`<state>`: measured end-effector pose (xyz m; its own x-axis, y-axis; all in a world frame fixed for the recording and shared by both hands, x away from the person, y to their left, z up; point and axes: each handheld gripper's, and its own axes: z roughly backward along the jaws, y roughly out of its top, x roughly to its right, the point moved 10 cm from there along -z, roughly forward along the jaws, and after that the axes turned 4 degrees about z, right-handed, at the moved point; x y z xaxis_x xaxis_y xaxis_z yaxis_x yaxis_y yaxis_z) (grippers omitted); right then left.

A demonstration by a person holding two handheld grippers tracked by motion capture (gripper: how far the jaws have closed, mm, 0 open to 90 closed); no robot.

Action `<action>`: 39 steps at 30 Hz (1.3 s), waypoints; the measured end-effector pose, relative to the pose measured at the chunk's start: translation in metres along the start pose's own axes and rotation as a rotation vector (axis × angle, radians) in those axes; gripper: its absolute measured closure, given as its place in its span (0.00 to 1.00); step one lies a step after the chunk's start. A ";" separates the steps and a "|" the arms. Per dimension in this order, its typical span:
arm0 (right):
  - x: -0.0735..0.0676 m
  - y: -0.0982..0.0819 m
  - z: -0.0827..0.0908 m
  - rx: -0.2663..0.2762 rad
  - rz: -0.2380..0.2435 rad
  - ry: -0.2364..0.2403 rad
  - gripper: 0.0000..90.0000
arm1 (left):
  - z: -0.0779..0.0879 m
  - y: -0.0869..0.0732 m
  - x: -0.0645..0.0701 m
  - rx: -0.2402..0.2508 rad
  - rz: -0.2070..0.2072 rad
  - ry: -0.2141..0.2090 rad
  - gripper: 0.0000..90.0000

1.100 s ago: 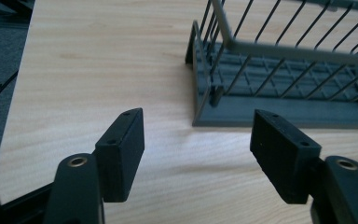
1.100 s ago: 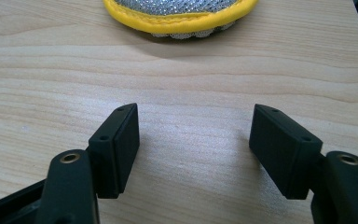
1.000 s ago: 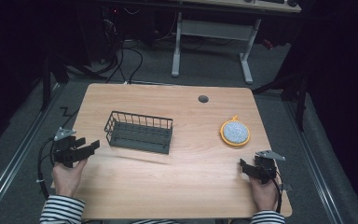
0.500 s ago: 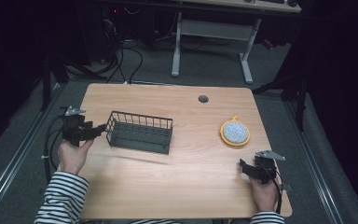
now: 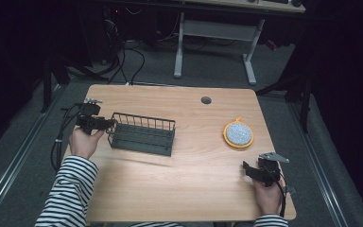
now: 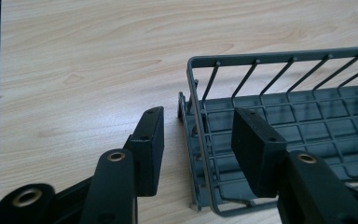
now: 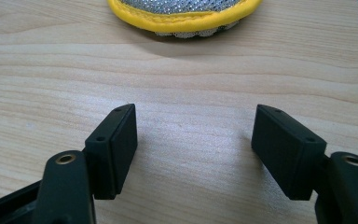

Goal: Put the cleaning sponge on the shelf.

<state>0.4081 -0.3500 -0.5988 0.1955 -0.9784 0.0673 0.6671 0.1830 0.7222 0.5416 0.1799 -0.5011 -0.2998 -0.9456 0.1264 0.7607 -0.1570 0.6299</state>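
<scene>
Dark wire formed the basket (image 5: 142,133), which lay left of centre in the high view on the wooden desk (image 5: 170,189), its long axis running left to right across the frame and its open side up. The left tool (image 5: 109,124) sat at the basket's left short end; in the left gripper view its jaws were spread, one outside the end wall (image 6: 200,140) over bare wood and one over the basket's floor, so that the wall stood between them. Whether either jaw touched the wire could not be made out. The basket's right part ran out of that view.

Near the lower right corner of the high view, the right tool (image 5: 248,169) rested low over the desk with its jaws spread on nothing but wood, pointing up-frame toward a round yellow-rimmed scrubber (image 5: 238,134), well apart from it. In the right gripper view only the scrubber's near edge (image 7: 182,16) showed, the rest cut off at the top.
</scene>
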 end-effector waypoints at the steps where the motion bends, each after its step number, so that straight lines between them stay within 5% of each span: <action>1: 0.000 0.000 0.000 0.000 0.000 0.000 0.35 | 0.000 0.000 0.000 0.000 0.000 0.000 0.62; 7: 0.000 0.000 0.000 -0.002 0.001 0.001 0.35 | -0.014 -0.004 -0.002 -0.042 0.014 0.015 0.68; 20: 0.000 0.000 0.000 -0.003 0.004 0.002 0.35 | -0.017 -0.003 0.002 -0.026 0.019 0.000 0.90; 28: 0.000 0.000 0.000 -0.003 0.004 0.002 0.35 | -0.019 -0.002 0.004 -0.023 0.024 0.000 0.92; 39: 0.000 0.000 0.000 -0.003 0.005 0.002 0.34 | -0.023 -0.002 0.031 -0.016 0.036 -0.035 0.93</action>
<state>0.4074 -0.3500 -0.5989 0.2002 -0.9773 0.0691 0.6687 0.1879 0.7194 0.5442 0.1444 -0.5166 -0.2921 -0.9401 0.1756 0.7806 -0.1282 0.6118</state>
